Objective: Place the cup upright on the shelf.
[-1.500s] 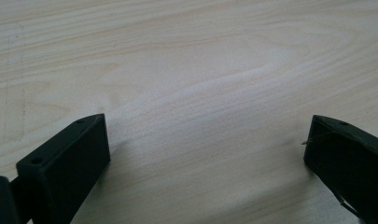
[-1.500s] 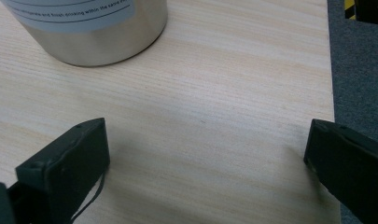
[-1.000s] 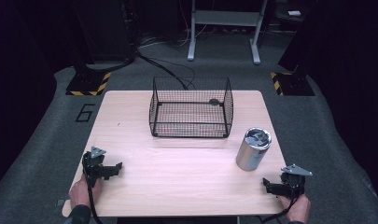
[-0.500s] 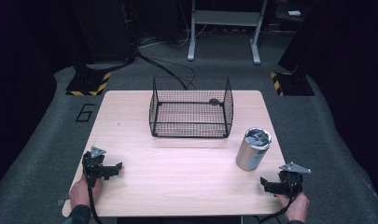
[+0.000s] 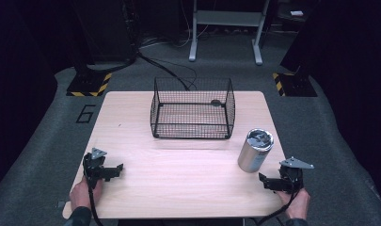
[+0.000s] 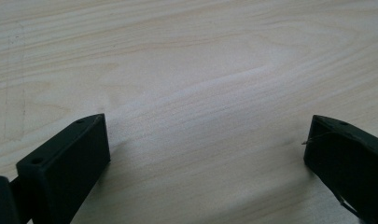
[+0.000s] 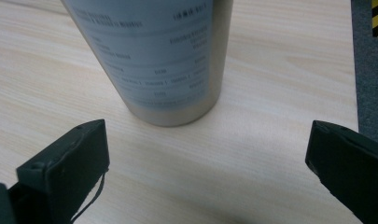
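A pale wooden table (image 5: 178,183) stands on grey carpet (image 5: 51,141) marked with a painted 6 (image 5: 85,113) beside it, black-and-yellow hazard-striped bases (image 5: 88,87) and a grey metal stand (image 5: 226,28) beyond in dimness.

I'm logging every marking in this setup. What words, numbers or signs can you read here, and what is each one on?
"6": painted in dark strokes on the grey floor, left of the table.
Printed lines on the label of the metal can: too blurred to read in the right tool's view, too small in the high view.
Yellow-and-black hazard stripes on the floor bases: a warning pattern, no words.
Nothing readable on the wire basket.
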### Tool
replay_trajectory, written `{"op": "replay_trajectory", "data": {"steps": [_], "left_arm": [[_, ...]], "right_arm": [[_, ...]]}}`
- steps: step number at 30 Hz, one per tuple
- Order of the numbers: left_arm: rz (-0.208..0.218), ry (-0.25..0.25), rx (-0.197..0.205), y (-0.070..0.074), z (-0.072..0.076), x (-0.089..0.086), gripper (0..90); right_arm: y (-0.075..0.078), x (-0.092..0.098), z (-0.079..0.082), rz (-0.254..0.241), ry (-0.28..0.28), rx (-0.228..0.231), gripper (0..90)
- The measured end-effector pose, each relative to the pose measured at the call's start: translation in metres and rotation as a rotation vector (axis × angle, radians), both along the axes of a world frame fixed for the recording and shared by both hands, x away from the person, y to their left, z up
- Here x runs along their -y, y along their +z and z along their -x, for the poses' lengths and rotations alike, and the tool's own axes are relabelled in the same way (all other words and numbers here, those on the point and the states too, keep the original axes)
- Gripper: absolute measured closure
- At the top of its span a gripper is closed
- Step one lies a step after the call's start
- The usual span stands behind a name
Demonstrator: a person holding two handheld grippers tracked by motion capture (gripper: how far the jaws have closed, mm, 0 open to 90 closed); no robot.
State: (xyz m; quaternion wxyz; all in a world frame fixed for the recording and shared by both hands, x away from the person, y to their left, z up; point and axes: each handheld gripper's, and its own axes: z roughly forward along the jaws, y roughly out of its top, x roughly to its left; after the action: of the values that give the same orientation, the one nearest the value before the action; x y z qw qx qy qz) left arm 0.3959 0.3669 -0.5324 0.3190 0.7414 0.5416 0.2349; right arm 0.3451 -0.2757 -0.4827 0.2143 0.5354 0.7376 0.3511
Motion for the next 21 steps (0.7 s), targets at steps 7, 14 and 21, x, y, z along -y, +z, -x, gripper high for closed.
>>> {"op": "replay_trajectory", "data": {"steps": [7, 14, 21], "left_arm": [[0.002, -0.003, -0.002, 0.0, 0.0, 0.0, 0.1], [0.0, -0.003, -0.005, 0.0, 0.0, 0.0, 0.1], [-0.001, -0.004, -0.005, 0.0, 0.0, 0.0, 0.1]], "right_arm": [[0.017, -0.006, -0.004, -0.01, 0.021, 0.028, 0.0], [0.035, -0.012, -0.011, -0.028, 0.045, 0.064, 0.0], [0.053, -0.02, -0.02, -0.022, 0.062, 0.096, 0.0]]}}
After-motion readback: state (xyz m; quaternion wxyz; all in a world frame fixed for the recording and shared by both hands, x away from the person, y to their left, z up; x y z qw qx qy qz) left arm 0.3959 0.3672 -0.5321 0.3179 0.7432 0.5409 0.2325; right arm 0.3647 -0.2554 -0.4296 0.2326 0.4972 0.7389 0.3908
